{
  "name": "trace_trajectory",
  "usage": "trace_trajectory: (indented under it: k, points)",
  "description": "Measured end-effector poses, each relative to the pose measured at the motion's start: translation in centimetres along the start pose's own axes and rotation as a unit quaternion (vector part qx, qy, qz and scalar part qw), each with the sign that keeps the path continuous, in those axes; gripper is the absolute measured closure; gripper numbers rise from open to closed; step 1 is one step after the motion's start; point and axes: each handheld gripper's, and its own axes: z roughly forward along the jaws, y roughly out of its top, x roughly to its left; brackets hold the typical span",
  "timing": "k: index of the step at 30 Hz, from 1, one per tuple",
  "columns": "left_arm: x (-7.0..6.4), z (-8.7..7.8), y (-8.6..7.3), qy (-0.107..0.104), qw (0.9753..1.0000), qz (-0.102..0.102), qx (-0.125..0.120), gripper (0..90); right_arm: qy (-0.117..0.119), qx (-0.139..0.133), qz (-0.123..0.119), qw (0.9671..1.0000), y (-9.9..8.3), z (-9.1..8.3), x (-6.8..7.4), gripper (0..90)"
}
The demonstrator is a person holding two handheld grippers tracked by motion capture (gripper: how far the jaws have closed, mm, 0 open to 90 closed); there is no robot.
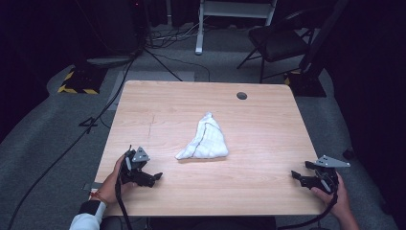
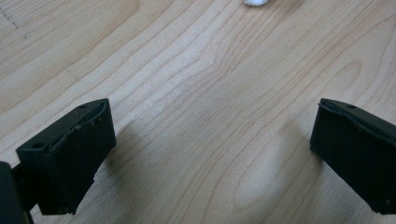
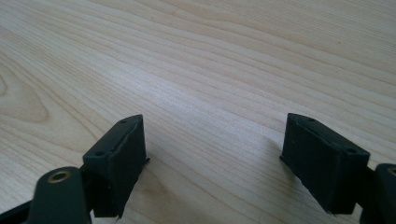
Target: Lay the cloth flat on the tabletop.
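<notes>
1. Black jaws come in two pairs, one pair on each of the two grippers, and each gripper is held in one hand.
2. Left gripper [image 1: 155, 178] stands with its jaws spread wide; in the left gripper view only bare wood lies between them, and they hold nothing.
3. Right gripper [image 1: 296, 175] is likewise spread wide, with bare wood between its jaws in the right gripper view and nothing held.
4. Both sit low over the near part of the wooden table [image 1: 158, 103], one near each front corner, well apart from each other.
5. One white cloth [image 1: 205, 140], folded into a rough triangle, lies near the table's middle, between the two grippers and farther from the person, apart from both.
6. One dark round hole [image 1: 242, 96] marks the table's far edge.
</notes>
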Motion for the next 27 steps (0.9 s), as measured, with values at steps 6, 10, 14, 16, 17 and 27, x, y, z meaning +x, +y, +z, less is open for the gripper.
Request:
trace_trajectory:
  k: [6, 10, 14, 16, 17, 27]
  points:
    - [-0.2, 0.2, 0.3, -0.004, 1.0, 0.004, 0.001, 0.4, 0.006, 0.003, -0.009, 0.9999, 0.2, 0.2, 0.1, 18.1]
    - [-0.3, 0.3, 0.3, -0.004, 1.0, 0.001, 0.001, 0.3, 0.012, 0.007, -0.012, 0.9998, 0.5, 0.6, 0.1, 14.9]
    - [-0.4, 0.6, 0.7, 0.0, 1.0, 0.0, 0.001, 0.3, 0.025, 0.007, -0.022, 0.9994, 0.9, 1.0, -0.1, 14.9]
    - [-0.7, 0.7, 0.8, -0.003, 1.0, 0.0, -0.001, 1.2, 0.032, 0.009, -0.03, 0.999, 1.2, 1.3, -0.2, 15.0]
    - [-1.0, 0.8, 0.9, -0.006, 1.0, 0.003, -0.007, 3.7, 0.037, 0.01, -0.036, 0.9986, 1.4, 1.5, -0.3, 15.6]
    - [-1.8, 2.2, 2.6, -0.007, 0.9999, 0.008, -0.008, 6.3, 0.096, -0.004, -0.081, 0.9921, 5.7, 4.2, 1.6, 25.4]
